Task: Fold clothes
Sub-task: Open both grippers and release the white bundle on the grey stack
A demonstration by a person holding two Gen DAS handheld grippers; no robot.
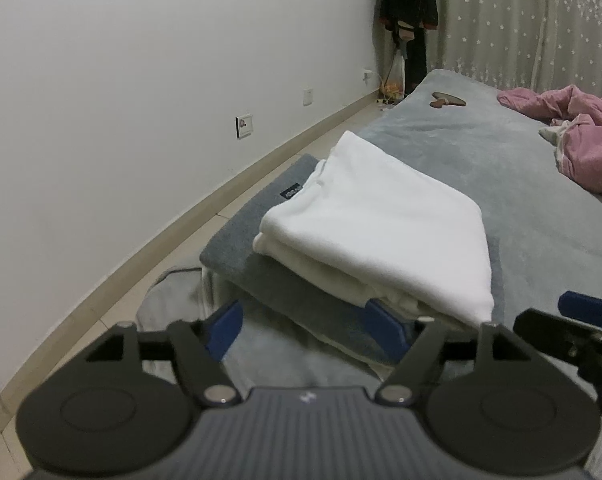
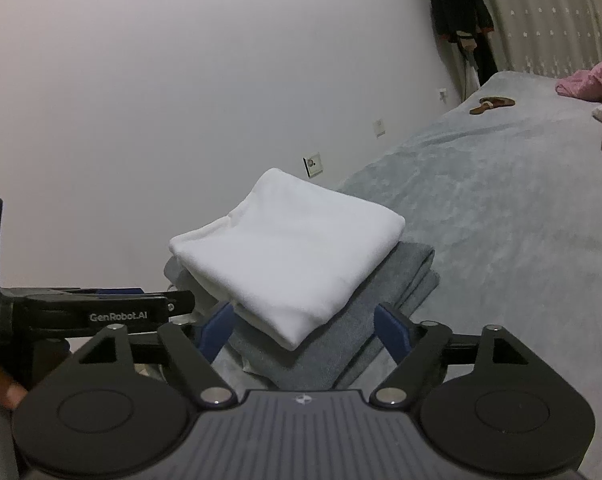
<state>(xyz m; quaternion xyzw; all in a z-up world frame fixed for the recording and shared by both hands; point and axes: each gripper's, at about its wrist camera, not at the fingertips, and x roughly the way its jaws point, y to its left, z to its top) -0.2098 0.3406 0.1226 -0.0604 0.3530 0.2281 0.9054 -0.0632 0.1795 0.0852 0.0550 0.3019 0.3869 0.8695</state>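
A folded white garment point(image 1: 385, 220) point(image 2: 289, 248) lies on top of a folded grey garment point(image 1: 253, 256) point(image 2: 385, 300) at the near corner of the grey bed point(image 1: 501, 176) point(image 2: 501, 220). My left gripper point(image 1: 305, 330) is open, its blue fingertips spread just in front of the stack's near edge with nothing between them. My right gripper point(image 2: 303, 330) is open too, its tips on either side of the stack's near corner, holding nothing. The right gripper's tip point(image 1: 589, 312) shows at the left wrist view's right edge, and the left gripper's body point(image 2: 97, 312) crosses the right wrist view's left side.
A crumpled pink garment point(image 1: 573, 128) point(image 2: 597, 88) lies far right on the bed. A brown slipper point(image 1: 447, 100) point(image 2: 491, 105) rests near the far edge. A white wall with sockets point(image 1: 244, 126) runs along the left, over a floor strip. Dark clothes point(image 1: 409, 12) hang in the far corner by a curtain.
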